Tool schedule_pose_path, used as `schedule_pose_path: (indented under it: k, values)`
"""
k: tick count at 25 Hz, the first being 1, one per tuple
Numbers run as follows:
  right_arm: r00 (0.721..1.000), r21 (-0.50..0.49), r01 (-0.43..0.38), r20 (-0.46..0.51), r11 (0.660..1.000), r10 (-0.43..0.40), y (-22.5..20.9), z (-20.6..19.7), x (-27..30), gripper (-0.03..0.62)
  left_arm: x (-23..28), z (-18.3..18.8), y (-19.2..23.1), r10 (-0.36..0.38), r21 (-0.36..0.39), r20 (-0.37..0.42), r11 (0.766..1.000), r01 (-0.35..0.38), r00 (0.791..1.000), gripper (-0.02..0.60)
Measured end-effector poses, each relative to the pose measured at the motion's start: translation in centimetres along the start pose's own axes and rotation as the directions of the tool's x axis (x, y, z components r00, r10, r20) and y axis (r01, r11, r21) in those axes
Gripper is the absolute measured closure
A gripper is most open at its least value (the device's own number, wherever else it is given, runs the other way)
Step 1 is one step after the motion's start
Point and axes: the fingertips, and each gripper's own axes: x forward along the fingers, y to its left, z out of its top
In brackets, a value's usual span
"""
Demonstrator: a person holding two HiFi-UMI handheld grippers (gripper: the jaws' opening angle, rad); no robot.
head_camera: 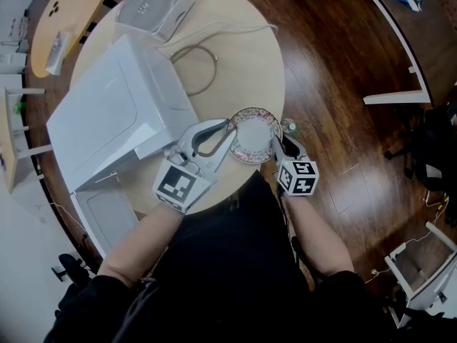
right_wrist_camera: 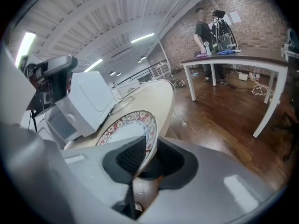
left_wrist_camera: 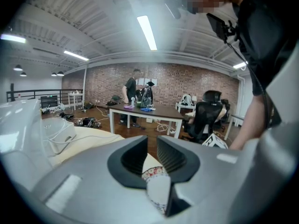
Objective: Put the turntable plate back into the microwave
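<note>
The plate, white with a red floral rim, hangs tilted over the near edge of the round table. My left gripper is shut on its left rim, and the plate's edge runs between that gripper's pads. My right gripper is shut on the right rim; in the right gripper view the plate stands on edge between the ribbed pads. The white microwave stands to the left of the plate with its door swung open toward me.
A thin metal ring and a white cable lie on the table behind the plate. A white boxy device sits at the far edge. A small glass object rests by the table's right rim. Dark wood floor lies to the right.
</note>
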Motion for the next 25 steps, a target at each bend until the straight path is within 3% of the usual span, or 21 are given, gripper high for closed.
schedule_pose_path:
  k: [6,11,16,20,25]
  values:
    - [1.000,0.082,-0.027,0.004,0.996,0.027,-0.9,0.5,1.0,0.537,0.1,-0.5,0.6,0.004,0.073,-0.004,0.997,-0.003,1.000,0.516]
    - [0.998,0.106,-0.065,0.005,0.992,0.065,-1.7,0.2,0.6,0.560,-0.3,0.0,0.4,0.035,0.084,0.016,0.996,-0.037,0.999,0.520]
    - [0.995,0.199,-0.095,0.038,0.975,0.089,-0.5,1.6,0.3,0.575,-2.0,1.2,-0.3,0.029,0.171,0.028,0.985,-0.033,0.999,0.528]
    - [0.993,0.290,-0.115,0.051,0.950,0.105,0.0,2.1,1.0,0.577,-4.0,2.1,0.0,0.062,0.151,0.068,0.986,-0.072,0.996,0.528]
    - [0.993,0.386,-0.114,0.056,0.915,0.100,-0.4,1.8,1.1,0.577,-5.7,3.9,-1.1,0.075,0.076,0.124,0.993,-0.085,0.989,0.529]
